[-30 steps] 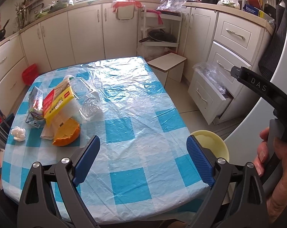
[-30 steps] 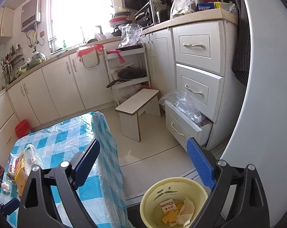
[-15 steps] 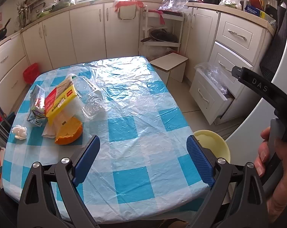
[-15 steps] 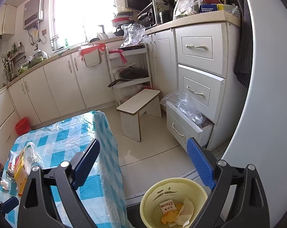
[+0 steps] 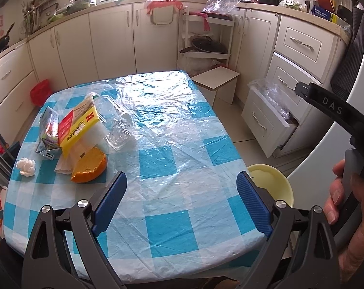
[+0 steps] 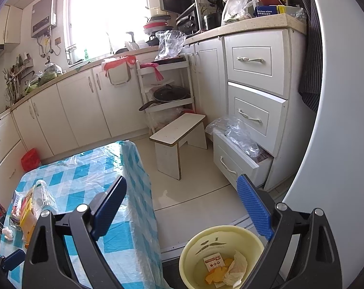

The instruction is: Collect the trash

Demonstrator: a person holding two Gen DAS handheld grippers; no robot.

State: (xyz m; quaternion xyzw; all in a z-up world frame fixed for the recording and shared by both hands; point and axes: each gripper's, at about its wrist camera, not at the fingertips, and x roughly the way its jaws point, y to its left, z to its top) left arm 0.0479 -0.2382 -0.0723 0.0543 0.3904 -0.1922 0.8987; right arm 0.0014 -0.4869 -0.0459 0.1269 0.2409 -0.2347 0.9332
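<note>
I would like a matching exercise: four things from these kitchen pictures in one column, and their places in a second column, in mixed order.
1. orange peel
2. yellow bin
3. frying pan
4. white stool

A. on the floor beside the table
B. on the checked tablecloth
C. on a white rack shelf
D. in front of the open drawer

Pairs: 1-B, 2-A, 3-C, 4-D

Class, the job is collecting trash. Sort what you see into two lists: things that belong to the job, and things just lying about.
Job: orange peel, crumpled tissue, clear plastic bottle, yellow packet, yellow bin, both open claws.

Lying about: wooden stool, frying pan, open drawer.
</note>
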